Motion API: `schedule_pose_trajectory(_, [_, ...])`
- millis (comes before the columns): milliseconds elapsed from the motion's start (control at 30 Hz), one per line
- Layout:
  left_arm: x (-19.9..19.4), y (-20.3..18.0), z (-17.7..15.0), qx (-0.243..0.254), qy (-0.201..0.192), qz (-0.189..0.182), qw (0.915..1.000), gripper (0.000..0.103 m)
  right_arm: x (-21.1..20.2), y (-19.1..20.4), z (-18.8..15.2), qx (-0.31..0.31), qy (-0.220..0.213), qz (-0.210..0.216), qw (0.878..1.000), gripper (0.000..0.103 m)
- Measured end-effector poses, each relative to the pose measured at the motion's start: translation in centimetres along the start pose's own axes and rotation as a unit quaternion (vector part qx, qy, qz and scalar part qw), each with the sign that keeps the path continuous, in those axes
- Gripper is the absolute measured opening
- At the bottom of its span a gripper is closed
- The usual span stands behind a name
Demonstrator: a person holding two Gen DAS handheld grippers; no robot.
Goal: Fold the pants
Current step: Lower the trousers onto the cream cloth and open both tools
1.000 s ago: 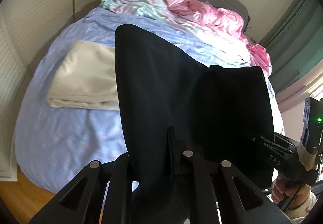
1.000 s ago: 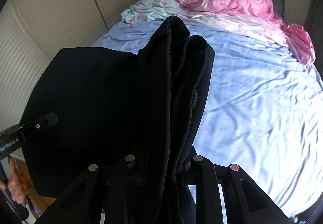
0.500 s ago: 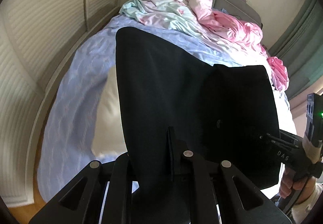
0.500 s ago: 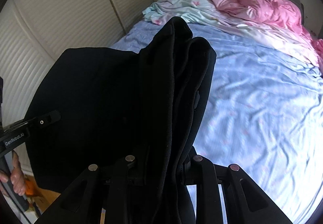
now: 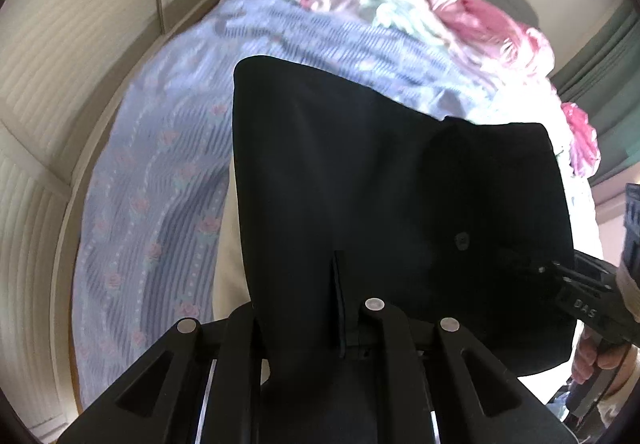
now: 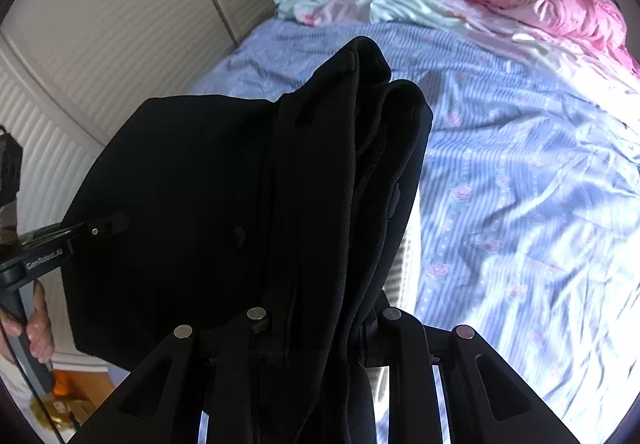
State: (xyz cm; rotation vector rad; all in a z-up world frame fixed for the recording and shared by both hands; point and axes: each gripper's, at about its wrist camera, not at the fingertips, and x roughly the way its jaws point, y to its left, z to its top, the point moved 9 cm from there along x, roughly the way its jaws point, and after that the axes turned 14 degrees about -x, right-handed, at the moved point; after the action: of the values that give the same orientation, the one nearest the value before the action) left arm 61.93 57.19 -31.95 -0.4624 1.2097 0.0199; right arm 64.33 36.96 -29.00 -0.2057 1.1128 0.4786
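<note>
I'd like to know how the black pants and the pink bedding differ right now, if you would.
The black pants are plain and dark; the pink bedding is glossy and bright. The pants hang lifted above the blue sheet, clamped by the left gripper and right gripper; the bedding lies crumpled at the bed's far end, untouched. The pants hang in long folds; the bedding is bunched. Both are soft fabric.
</note>
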Motion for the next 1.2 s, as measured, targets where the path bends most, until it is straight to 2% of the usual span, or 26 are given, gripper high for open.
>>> schedule_pose_trajectory(100, [1.4,0.9,-0.2,0.001,0.003,0.016,0.9999,0.02,1.4,-0.5,-0.5,0.0,0.01,-0.004,1.0,0.025])
schedule_pose_trajectory(267, [1.9,1.5,-0.4,0.01,0.0,0.035,0.9994,0.033,1.2,-2.0,-1.3,0.01,0.017,-0.011,1.0,0.042])
schedule_pose_trajectory(400, [1.4,2.0,-0.8,0.021,-0.004,0.062,0.9979,0.047,0.8,-3.4,-2.2,0.036,0.025,-0.021,0.999,0.048])
schedule_pose_trajectory(433, [1.3,2.4,-0.9,0.022,-0.009,0.079,0.9966,0.052,0.5,-3.7,-2.3,0.042,0.025,-0.023,0.999,0.052])
schedule_pose_trajectory(467, [1.1,2.9,-1.0,0.027,-0.015,0.099,0.9947,0.052,0.3,-4.1,-2.5,0.048,0.024,-0.029,0.998,0.055])
schedule_pose_trajectory(567, [0.1,3.6,-1.9,0.052,-0.026,0.144,0.9879,0.052,-0.5,-6.0,-3.9,0.064,0.035,-0.092,0.993,0.056])
schedule_pose_trajectory(667, [-2.0,2.6,-3.3,0.084,-0.05,0.171,0.9804,0.054,-1.8,-6.2,-5.0,0.066,0.044,-0.098,0.992,0.056])
schedule_pose_trajectory(767, [-5.1,1.8,-4.6,0.066,-0.074,0.164,0.9814,0.061,-4.0,-5.8,-5.4,0.053,0.032,-0.108,0.992,0.056])
schedule_pose_trajectory(800, [-6.1,1.5,-5.0,0.06,-0.082,0.161,0.9817,0.063,-5.7,-5.5,-5.6,0.042,0.016,-0.115,0.992,0.056])
schedule_pose_trajectory(833, [-7.4,1.0,-5.5,0.056,-0.093,0.159,0.9813,0.068,-6.9,-5.4,-5.9,0.037,0.009,-0.118,0.992,0.058])
schedule_pose_trajectory(900, [-10.0,-0.2,-6.6,0.056,-0.115,0.16,0.9789,0.074,-9.5,-5.1,-6.9,0.025,-0.01,-0.122,0.992,0.072])
schedule_pose_trajectory(967, [-12.8,-2.0,-7.7,0.058,-0.136,0.151,0.9774,0.077,-12.3,-4.8,-7.4,0.011,-0.04,-0.125,0.991,0.073])
schedule_pose_trajectory(1067, [-16.6,-4.6,-9.9,0.065,-0.162,0.145,0.9739,0.084,-16.0,-4.8,-8.4,0.0,-0.065,-0.132,0.989,0.08])
schedule_pose_trajectory(1200, [-21.3,-8.4,-12.9,0.078,-0.189,0.13,0.97,0.09,-21.0,-4.8,-10.7,-0.007,-0.09,-0.137,0.986,0.083])
